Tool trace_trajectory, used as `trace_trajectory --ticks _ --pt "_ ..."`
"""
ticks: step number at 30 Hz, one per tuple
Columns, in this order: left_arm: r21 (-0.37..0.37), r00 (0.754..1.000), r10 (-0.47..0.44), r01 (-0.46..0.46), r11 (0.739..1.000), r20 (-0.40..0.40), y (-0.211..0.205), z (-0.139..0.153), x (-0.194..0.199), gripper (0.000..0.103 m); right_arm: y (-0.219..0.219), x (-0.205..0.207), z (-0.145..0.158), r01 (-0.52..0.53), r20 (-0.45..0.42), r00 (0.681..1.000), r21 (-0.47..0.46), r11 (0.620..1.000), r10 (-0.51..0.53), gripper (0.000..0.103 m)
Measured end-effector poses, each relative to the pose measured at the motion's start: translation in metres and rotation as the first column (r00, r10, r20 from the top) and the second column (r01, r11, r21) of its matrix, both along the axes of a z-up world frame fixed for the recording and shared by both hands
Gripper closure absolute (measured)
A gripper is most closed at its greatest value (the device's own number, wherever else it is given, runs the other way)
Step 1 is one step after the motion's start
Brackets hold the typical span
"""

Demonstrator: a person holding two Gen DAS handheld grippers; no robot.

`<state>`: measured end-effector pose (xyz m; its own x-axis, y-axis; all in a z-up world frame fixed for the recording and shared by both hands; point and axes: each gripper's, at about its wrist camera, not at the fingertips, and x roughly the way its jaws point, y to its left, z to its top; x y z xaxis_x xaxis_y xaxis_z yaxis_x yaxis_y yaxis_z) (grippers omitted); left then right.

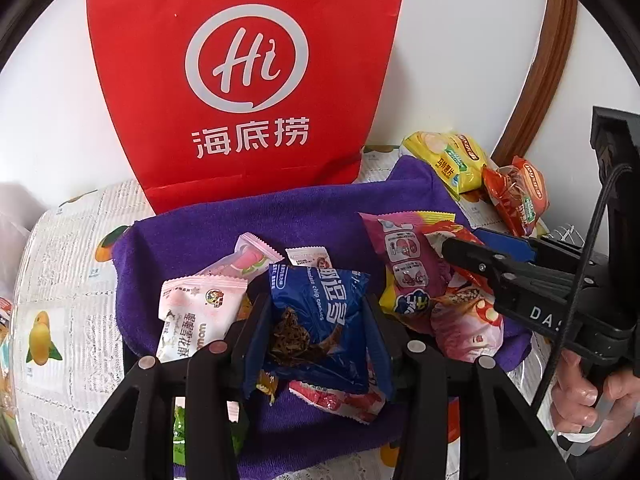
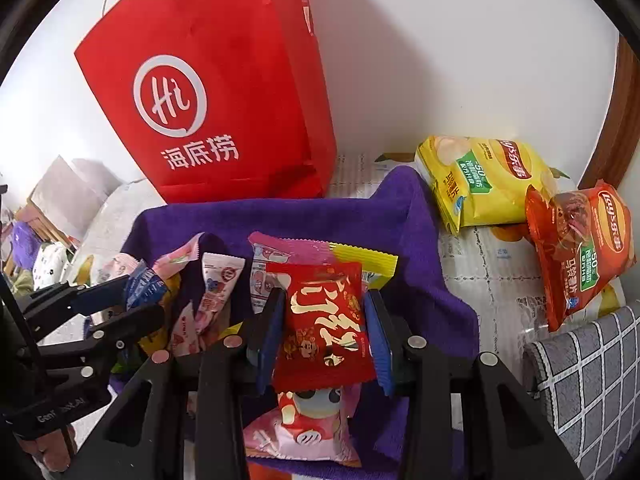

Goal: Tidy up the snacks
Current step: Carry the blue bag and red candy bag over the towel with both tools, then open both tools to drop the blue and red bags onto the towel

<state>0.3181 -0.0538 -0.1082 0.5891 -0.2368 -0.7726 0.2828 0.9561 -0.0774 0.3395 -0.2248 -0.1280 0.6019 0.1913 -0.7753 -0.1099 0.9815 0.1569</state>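
Left tongs: the left gripper (image 1: 318,320) is clamped on a dark blue foil packet of chocolate chip cookies (image 1: 320,316), a pad pressed to each side of it.
Right tongs: the right gripper (image 2: 326,328) is clamped on a glossy red snack packet with gold lettering (image 2: 326,324), squeezed between its blue pads.
Hand: fingers of the person's right hand (image 1: 580,392) wrap the right gripper's handle, seen in the left wrist view.
Snack pile: both held packets hang just above a heap of small pink, white and red wrapped snacks (image 1: 200,308).
Cloth: the heap lies in a rumpled purple terry towel (image 2: 280,216).
Table cover: a newsprint-patterned cloth with yellow fruit prints (image 1: 64,280) lies under the towel.
Bag: a tall red paper bag with a white "Hi" logo (image 2: 208,92) stands upright behind the towel, against the white wall.
Chips: a yellow crisp bag (image 2: 484,180) and an orange-red crisp bag (image 2: 580,248) lie right of the towel, touching each other.
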Motion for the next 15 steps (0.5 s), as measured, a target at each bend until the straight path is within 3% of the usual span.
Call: trace_trajectory --ticks 15 --pt "-0.041 0.999 -0.016 0.014 0.999 -0.044 0.002 0.008 -0.001 0.051 0.002 -0.013 0.013 -0.024 0.004 1.0 -0.014 1.0 0.024 0.051"
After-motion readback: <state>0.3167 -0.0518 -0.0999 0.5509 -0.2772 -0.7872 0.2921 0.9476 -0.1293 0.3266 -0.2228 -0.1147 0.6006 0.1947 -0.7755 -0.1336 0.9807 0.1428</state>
